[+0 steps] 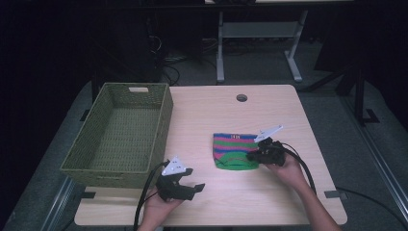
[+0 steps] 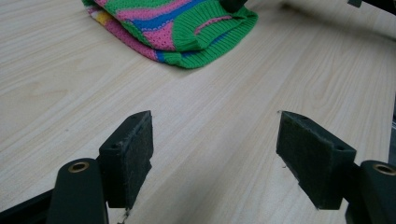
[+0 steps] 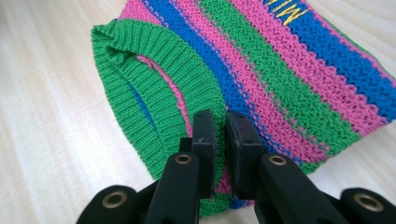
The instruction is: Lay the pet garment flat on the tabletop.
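Left claw [image 1: 188, 182] nearest, jaws wide apart over bare table [image 1: 269, 202], just beside woven basket [image 1: 120, 134]; right claw [image 3: 221, 140] pinched on edge of folded striped sweater [image 1: 235, 150], well right of basket, mid-table

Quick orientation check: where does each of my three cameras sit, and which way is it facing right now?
High view: above the near side, looking forward and down at the table, basket, both hands and claws.
Left gripper view: on the left claw, jaws wide apart, facing the folded sweater.
Right gripper view: on the right claw, jaws nearly together at the sweater's edge.
All views share the sweater.
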Available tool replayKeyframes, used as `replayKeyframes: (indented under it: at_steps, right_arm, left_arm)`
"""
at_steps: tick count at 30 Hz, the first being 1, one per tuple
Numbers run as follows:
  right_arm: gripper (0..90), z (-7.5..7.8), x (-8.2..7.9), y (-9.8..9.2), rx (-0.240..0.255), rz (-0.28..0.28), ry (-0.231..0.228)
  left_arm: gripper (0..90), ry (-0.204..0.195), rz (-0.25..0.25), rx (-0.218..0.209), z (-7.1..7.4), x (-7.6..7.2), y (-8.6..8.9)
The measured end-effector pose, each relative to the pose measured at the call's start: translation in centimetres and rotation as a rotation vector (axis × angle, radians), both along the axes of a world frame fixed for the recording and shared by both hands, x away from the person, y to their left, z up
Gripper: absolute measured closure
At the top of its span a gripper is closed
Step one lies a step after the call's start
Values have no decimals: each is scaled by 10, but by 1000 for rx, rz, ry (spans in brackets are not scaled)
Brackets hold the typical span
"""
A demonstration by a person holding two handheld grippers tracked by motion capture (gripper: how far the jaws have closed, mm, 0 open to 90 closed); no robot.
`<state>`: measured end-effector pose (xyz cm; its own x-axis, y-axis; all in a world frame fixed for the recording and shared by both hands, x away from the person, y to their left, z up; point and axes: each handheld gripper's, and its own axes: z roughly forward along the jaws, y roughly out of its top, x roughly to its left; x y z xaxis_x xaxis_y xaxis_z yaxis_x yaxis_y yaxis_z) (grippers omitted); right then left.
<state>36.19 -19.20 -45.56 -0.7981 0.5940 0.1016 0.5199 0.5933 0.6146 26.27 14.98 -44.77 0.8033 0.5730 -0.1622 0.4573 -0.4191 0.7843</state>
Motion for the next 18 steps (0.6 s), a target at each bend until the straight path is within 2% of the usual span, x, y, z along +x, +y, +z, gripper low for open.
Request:
replayKeyframes:
  at_steps: [7, 18]
  right_arm:
    - [829, 1, -14, 0, -8, 23, -1]
    - [829, -1, -38, 2, 15, 50, -12]
  left_arm:
    - [292, -3, -11, 14, 0, 0, -4]
    - [314, -8, -12, 3, 2, -1, -3]
